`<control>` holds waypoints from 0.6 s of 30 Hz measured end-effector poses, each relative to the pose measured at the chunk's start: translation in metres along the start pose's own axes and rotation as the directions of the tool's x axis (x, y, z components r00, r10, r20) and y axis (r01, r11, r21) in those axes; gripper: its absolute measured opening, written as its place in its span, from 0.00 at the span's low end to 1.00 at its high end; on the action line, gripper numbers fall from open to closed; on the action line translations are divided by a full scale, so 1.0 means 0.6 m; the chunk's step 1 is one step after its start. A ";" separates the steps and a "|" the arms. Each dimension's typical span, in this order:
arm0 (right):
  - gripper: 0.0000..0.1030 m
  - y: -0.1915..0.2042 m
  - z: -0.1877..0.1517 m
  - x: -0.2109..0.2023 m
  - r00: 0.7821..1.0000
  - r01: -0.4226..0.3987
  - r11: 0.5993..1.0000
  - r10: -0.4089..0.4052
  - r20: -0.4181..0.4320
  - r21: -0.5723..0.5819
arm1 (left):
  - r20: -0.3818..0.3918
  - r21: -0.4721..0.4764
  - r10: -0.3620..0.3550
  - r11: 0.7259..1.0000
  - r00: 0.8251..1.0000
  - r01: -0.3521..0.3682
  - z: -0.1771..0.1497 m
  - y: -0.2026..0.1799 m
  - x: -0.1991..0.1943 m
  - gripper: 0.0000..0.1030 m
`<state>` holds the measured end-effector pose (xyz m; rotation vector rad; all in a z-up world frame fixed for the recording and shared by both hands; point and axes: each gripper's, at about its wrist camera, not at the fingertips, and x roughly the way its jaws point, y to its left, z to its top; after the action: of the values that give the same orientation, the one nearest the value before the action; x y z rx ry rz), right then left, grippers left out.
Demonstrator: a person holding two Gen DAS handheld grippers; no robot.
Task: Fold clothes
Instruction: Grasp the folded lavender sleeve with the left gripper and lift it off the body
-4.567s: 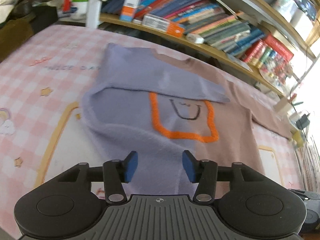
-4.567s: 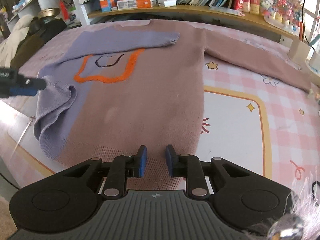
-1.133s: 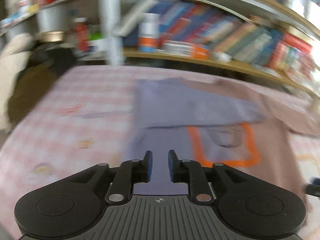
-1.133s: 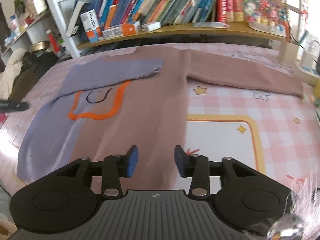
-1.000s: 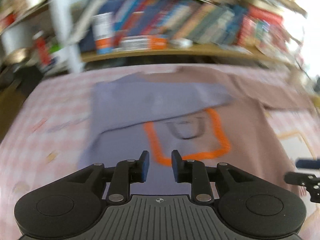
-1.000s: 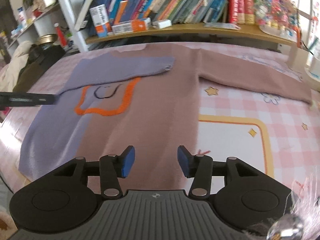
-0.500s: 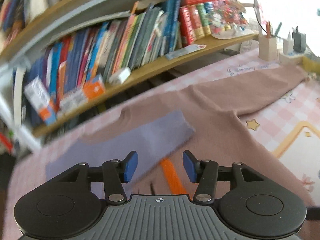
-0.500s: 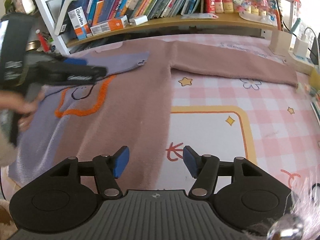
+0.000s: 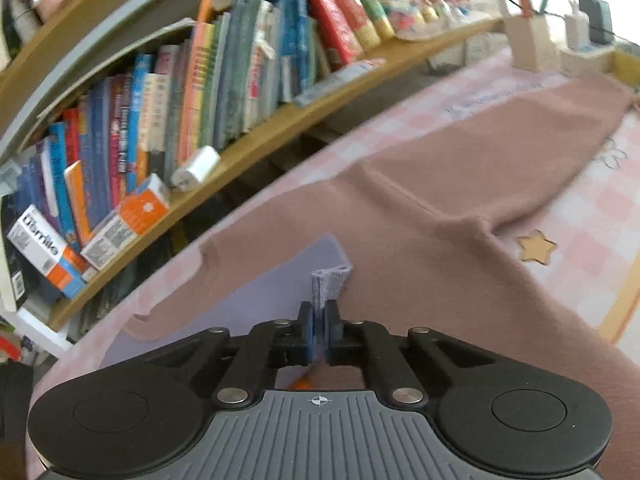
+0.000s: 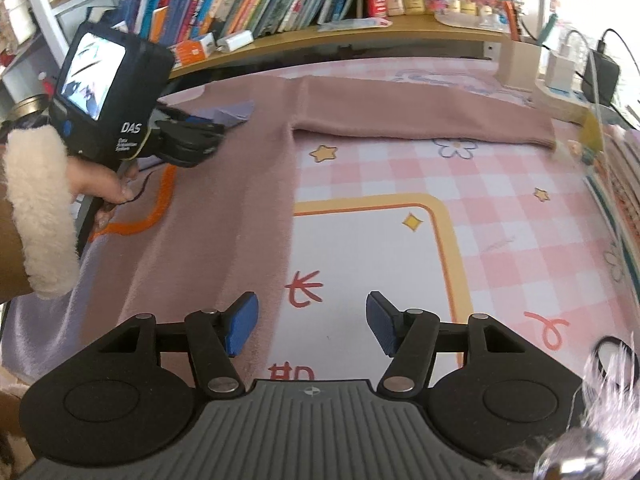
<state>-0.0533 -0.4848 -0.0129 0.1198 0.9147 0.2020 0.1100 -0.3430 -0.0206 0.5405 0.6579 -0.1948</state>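
A brown and lilac sweater (image 10: 240,184) with an orange outline lies flat on the pink checked mat (image 10: 500,216). Its lilac sleeve (image 9: 256,300) is folded across the chest. My left gripper (image 9: 319,322) is shut on the cuff of that lilac sleeve (image 9: 330,280) and lifts it slightly; it also shows in the right wrist view (image 10: 218,130), held in a hand. The brown sleeve (image 10: 420,120) stretches out to the right. My right gripper (image 10: 310,326) is open and empty above the mat, just right of the sweater's side edge.
A low wooden bookshelf (image 9: 248,144) full of books runs along the far side of the mat. A white charger and plugs (image 10: 560,68) and a wooden block (image 10: 516,64) stand at the far right. A wire loop (image 10: 612,350) lies at the right edge.
My left gripper has moved right to the lilac sleeve's cuff and shut on it. My right gripper has opened wider and shifted right, off the sweater's hem.
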 end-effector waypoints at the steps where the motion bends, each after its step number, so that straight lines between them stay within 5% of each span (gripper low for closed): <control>1: 0.56 0.001 -0.001 -0.001 1.000 0.007 1.000 -0.007 0.001 0.004 | 0.017 -0.017 0.004 1.000 1.000 -0.004 -0.002 0.012 -0.004 0.04; 5: 0.57 0.017 0.000 0.002 1.000 0.013 1.000 -0.013 -0.003 0.015 | 0.087 -0.160 0.032 0.987 0.996 -0.018 -0.016 0.098 -0.044 0.04; 10: 0.57 0.072 0.005 0.010 1.000 -0.019 0.999 0.019 0.003 -0.027 | 0.144 -0.354 0.154 0.930 0.978 -0.094 -0.069 0.257 -0.115 0.04; 18: 0.57 0.156 0.011 0.027 1.000 -0.031 0.998 0.031 0.003 -0.051 | 0.003 -0.479 0.407 0.802 0.913 -0.356 -0.198 0.502 -0.198 0.04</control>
<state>-0.0500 -0.3902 -0.0037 0.0872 0.9035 0.2533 0.0562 -0.0248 0.1003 0.1793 0.4548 0.3168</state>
